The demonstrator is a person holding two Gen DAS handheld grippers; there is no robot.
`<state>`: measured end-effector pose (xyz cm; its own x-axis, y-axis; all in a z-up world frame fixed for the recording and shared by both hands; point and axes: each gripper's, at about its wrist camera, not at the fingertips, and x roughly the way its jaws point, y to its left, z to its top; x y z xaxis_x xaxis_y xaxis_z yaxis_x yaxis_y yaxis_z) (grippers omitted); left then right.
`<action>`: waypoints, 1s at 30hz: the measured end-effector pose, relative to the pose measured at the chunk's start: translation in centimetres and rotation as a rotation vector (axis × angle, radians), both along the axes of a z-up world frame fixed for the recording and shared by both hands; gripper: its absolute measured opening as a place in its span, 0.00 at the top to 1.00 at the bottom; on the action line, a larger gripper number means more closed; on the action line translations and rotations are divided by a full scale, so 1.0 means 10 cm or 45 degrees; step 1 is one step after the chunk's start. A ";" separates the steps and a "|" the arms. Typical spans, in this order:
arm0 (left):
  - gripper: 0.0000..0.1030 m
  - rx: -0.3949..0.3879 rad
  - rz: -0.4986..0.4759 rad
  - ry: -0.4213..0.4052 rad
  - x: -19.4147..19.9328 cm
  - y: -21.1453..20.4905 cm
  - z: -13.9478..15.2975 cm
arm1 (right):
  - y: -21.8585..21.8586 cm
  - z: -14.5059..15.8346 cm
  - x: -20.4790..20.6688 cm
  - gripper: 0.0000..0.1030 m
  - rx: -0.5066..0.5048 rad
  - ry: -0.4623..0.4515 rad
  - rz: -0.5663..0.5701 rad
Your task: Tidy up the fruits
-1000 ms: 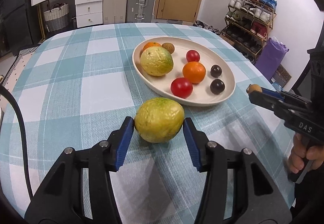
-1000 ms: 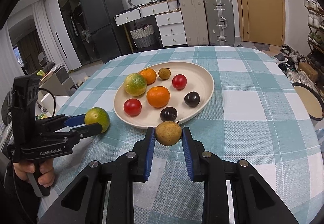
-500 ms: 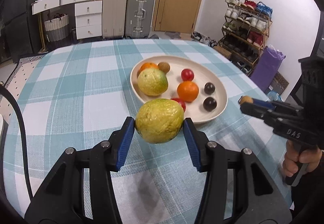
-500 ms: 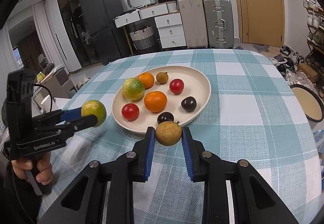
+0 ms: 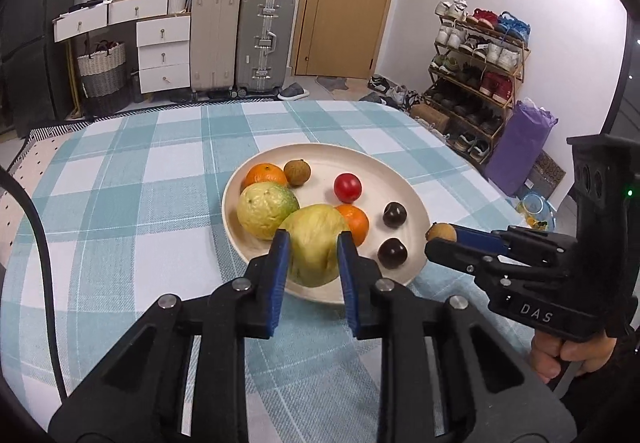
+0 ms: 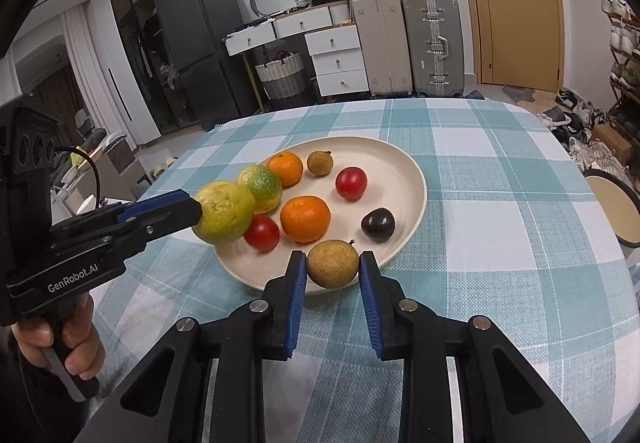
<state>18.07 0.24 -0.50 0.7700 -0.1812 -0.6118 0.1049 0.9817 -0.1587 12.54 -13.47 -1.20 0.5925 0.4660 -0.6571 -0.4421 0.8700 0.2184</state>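
Two tools [image 5: 312, 261] [image 6: 333, 275] pinch round fruits: bumpy yellow-green citrus [image 5: 316, 243], speckled brown longan [image 6: 333, 263].

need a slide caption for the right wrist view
Right hand-held gripper holds a small brown fruit at the plate rim; left hand-held gripper carries a yellow-green fruit.

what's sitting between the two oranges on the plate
Nothing: in the right wrist view, bare plate separates the far orange from the near orange.
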 end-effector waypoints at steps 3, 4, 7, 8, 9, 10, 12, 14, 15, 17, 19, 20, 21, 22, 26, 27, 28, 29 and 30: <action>0.79 0.006 -0.008 0.031 0.05 -0.01 -0.09 | 0.02 -0.01 0.02 0.73 -0.002 0.000 0.001; 0.79 0.009 -0.011 0.041 0.06 -0.01 -0.11 | 0.02 -0.01 0.03 0.73 -0.001 -0.004 -0.001; 0.79 0.012 -0.008 0.055 0.08 0.00 -0.17 | 0.03 0.00 0.05 0.73 0.000 -0.008 -0.005; 0.79 0.008 -0.009 0.056 0.08 0.01 -0.17 | 0.04 0.00 0.08 0.73 -0.003 -0.010 -0.007; 0.79 0.006 -0.009 0.058 0.09 0.01 -0.19 | 0.04 0.01 0.09 0.73 -0.002 -0.010 -0.009; 0.79 0.003 -0.011 0.059 0.09 0.01 -0.19 | 0.05 0.01 0.11 0.73 0.000 -0.009 -0.011; 0.79 0.001 -0.015 0.058 0.09 0.02 -0.21 | 0.06 0.00 0.16 0.73 -0.001 -0.002 -0.020; 0.78 0.005 -0.014 0.059 0.09 0.02 -0.22 | 0.08 -0.02 0.19 0.73 -0.005 0.004 -0.029; 0.77 0.009 -0.007 0.058 0.09 0.02 -0.22 | 0.08 -0.02 0.20 0.72 -0.001 0.005 -0.031; 0.71 0.026 0.010 0.056 0.08 0.03 -0.22 | 0.07 -0.02 0.20 0.65 -0.002 0.006 -0.036; 0.64 0.039 0.024 0.043 0.05 0.04 -0.19 | 0.06 0.00 0.16 0.61 -0.012 -0.017 -0.044; 0.59 0.042 0.028 0.030 0.02 0.05 -0.18 | 0.05 0.01 0.14 0.59 -0.018 -0.026 -0.047; 0.56 0.042 0.031 0.015 -0.01 0.06 -0.16 | 0.04 0.02 0.12 0.57 -0.017 -0.030 -0.049; 0.47 0.047 0.036 0.000 -0.05 0.06 -0.13 | 0.03 0.02 0.11 0.54 -0.014 -0.034 -0.049; 0.20 0.071 0.073 -0.074 -0.20 0.06 -0.05 | -0.02 0.03 0.01 0.34 -0.011 -0.056 -0.047; 0.20 0.069 0.073 -0.087 -0.24 0.06 -0.03 | -0.03 0.03 -0.01 0.21 -0.008 -0.062 -0.047; 0.19 0.070 0.074 -0.096 -0.27 0.06 -0.02 | -0.04 0.04 -0.03 0.16 -0.003 -0.071 -0.049; 0.17 0.074 0.076 -0.103 -0.31 0.05 -0.01 | -0.05 0.05 -0.07 0.11 0.004 -0.091 -0.054; 0.17 0.078 0.077 -0.110 -0.34 0.05 -0.01 | -0.07 0.06 -0.10 0.06 0.004 -0.102 -0.055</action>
<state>14.64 0.74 -0.56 0.8286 -0.0973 -0.5513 0.0560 0.9942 -0.0914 11.56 -14.13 -0.57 0.6630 0.4409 -0.6050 -0.4202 0.8880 0.1867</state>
